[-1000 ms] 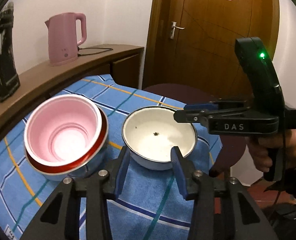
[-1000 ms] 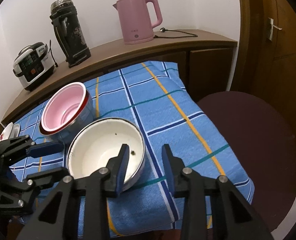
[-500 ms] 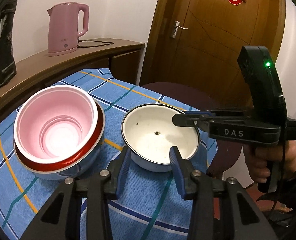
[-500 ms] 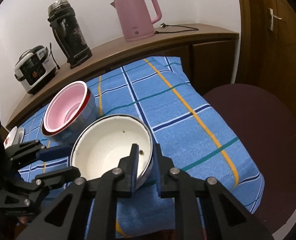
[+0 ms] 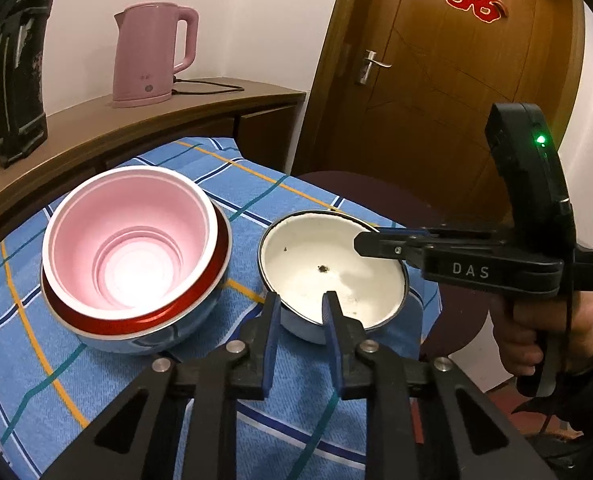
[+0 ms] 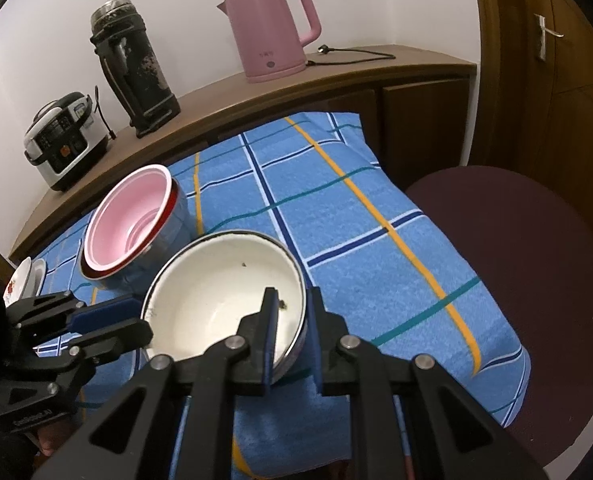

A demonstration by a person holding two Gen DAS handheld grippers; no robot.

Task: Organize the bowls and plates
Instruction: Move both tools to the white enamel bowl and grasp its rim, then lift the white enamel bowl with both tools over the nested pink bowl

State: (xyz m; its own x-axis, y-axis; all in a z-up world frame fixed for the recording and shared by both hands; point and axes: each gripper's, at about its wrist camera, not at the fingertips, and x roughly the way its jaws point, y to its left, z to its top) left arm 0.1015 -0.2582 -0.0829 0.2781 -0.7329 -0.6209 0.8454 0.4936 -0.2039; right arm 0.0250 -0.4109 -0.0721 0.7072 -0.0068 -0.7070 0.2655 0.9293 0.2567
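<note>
Gripping white enamel bowl [image 6: 216, 296] on blue checked cloth [image 6: 356, 216]: right gripper [image 6: 290, 312] is pinching its rim, one finger inside, one outside; left gripper [image 5: 301, 312], jaws just closing, is straddling the near rim. Sitting beside it: 1 pink bowl [image 5: 130, 236] nested in 1 red-rimmed steel bowl [image 5: 148, 328]. Bowls: 3. Grippers: 2.

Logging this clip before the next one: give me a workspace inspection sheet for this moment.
Surface: blue checked cloth over the table.
Job's things: white bowl, dark specks inside; pink bowl nested in a red-rimmed bowl; small plates at the left edge.
Clutter: nothing seen on the cloth.
Grippers: left gripper and right gripper each closed on the white bowl's rim, opposite sides.
Cables: kettle cord on the shelf.
Surroundings: pink kettle, dark flask, cooker, chair, door.
</note>
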